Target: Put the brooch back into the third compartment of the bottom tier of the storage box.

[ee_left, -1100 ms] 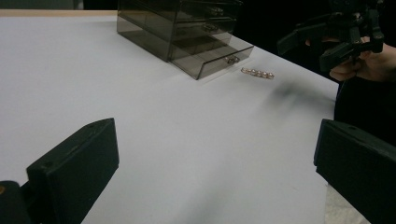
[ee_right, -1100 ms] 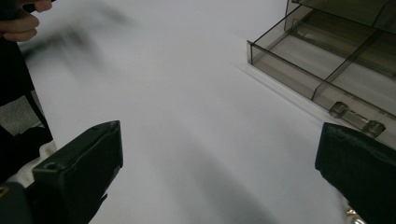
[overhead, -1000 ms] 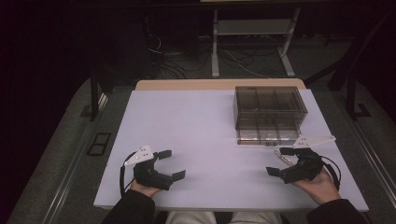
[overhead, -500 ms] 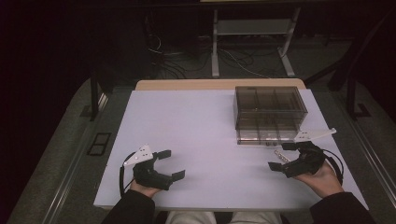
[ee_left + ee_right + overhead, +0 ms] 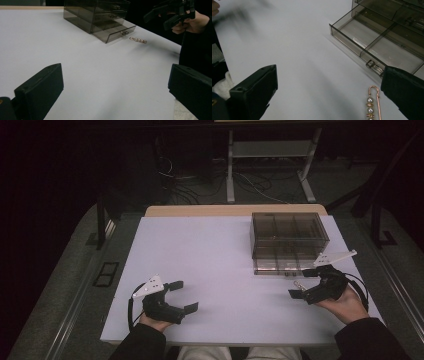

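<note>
Right gripper (image 5: 302, 288) is held just in front of the smoked drawer box (image 5: 289, 241), jaws spread wide, nothing pinched. Pearl pin (image 5: 371, 106) is seen lying flat on the white table (image 5: 215, 265), just in front of the box's pulled-out bottom drawer (image 5: 374, 47), between the right gripper's jaws but apart from both. Drawer is divided into compartments, with a small knob (image 5: 370, 64) at its front, near the pin's hooked end. Left gripper (image 5: 180, 296) is held well apart from the box, near the table's front edge, jaws also spread, empty.
</note>
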Available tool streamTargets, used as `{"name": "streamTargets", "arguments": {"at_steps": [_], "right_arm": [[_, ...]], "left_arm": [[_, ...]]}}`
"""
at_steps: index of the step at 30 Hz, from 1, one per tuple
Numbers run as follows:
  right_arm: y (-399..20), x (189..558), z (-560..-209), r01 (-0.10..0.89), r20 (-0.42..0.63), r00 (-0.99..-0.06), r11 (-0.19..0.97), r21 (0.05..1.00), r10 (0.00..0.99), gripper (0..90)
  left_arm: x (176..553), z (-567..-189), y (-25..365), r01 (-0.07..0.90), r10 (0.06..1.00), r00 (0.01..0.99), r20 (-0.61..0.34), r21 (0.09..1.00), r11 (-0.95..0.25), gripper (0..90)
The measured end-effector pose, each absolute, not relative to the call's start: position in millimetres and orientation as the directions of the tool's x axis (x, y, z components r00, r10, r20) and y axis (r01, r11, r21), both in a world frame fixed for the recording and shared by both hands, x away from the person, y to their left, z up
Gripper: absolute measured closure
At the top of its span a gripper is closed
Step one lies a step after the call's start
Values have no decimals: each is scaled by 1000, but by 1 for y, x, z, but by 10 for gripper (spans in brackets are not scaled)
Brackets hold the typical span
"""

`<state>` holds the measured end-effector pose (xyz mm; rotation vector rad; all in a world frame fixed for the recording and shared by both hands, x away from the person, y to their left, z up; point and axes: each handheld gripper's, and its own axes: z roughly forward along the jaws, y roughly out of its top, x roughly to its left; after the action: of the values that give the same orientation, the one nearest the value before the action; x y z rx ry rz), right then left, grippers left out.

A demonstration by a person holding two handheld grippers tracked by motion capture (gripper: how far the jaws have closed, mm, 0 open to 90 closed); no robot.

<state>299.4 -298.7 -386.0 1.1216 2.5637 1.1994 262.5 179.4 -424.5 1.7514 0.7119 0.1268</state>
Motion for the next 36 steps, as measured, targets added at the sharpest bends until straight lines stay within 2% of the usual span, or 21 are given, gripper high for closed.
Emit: {"name": "streamTargets", "arguments": {"at_steps": [36], "right_arm": [[-312, 329, -413, 641, 195, -718, 525, 560, 668, 3]], "left_arm": [[263, -425, 178, 396, 517, 811, -274, 908, -140, 0]]}}
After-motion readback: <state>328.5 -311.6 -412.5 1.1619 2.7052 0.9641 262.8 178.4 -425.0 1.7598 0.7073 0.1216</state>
